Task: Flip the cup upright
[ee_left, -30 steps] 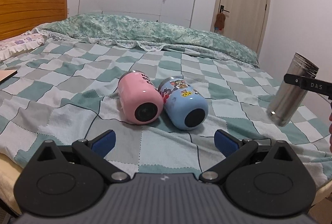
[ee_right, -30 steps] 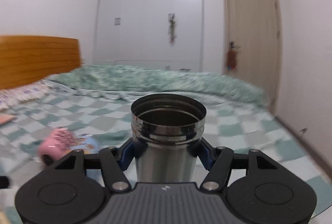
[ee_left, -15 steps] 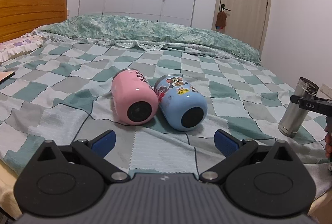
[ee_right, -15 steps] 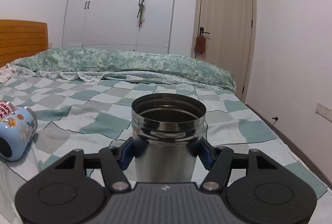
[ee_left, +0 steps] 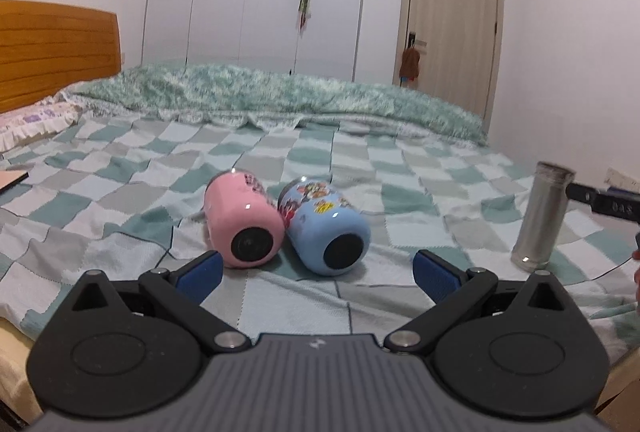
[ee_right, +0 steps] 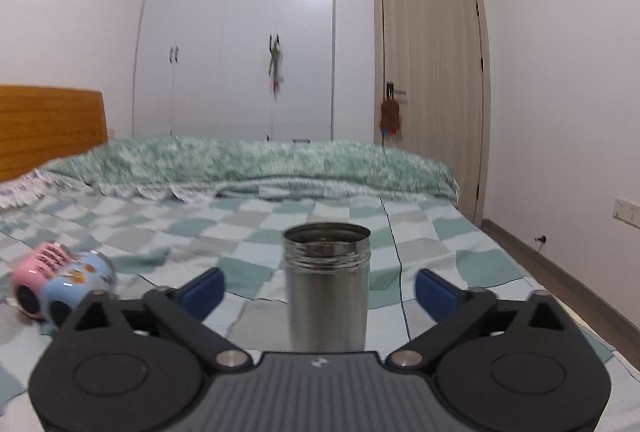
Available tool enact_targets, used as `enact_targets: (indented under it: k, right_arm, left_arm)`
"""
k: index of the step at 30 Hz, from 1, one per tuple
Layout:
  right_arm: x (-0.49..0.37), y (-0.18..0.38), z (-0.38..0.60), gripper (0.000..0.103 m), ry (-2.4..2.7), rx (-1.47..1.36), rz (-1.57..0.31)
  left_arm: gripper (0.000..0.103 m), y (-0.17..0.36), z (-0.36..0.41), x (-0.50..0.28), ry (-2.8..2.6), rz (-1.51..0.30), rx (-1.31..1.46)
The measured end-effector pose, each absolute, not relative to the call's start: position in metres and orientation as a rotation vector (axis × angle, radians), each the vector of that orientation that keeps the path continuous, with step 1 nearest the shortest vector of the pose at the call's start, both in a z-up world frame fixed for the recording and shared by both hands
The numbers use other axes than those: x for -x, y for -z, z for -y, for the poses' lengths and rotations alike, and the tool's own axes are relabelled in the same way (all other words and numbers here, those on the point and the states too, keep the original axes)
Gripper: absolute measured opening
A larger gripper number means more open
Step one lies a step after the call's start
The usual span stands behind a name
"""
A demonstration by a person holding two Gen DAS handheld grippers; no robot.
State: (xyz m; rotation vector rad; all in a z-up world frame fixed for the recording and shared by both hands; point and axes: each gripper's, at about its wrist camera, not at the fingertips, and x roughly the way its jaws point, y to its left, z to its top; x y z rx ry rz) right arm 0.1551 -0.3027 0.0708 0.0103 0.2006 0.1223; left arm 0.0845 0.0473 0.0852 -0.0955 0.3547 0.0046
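On checkered bedspread point(ee_right: 420, 252) steel cup point(ee_right: 327, 292) stands upright, free between spread-open right gripper point(ee_right: 319, 284); left gripper point(ee_left: 316, 268) gapes empty facing toppled pink cup point(ee_left: 242, 218), blue cup point(ee_left: 326, 228), likely next.

Bed point(ee_left: 400, 167) with checkered green-grey-white blanket. Steel cup point(ee_left: 542, 216) upright near right edge. Pink cup point(ee_left: 240, 218) and blue cartoon cup point(ee_left: 326, 228) on sides, touching, bases toward camera. Rumpled green quilt point(ee_left: 280, 91) along far side; pillow point(ee_left: 36, 117) far left.
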Motion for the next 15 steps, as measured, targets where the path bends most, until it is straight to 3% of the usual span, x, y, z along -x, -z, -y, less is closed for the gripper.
enact_targets:
  k: [5,15]
  right_arm:
    - [-0.1,-0.064,0.286,0.103,-0.201,0.002,-0.172]
    - [-0.019,-0.007,0.251,0.103,-0.274,0.017,-0.167]
  left_arm:
    - [0.103,-0.082,-0.039,-0.052,-0.012,-0.242,0.052]
    - [0.103,-0.034,-0.029,-0.009,0.013,-0.245,0.06]
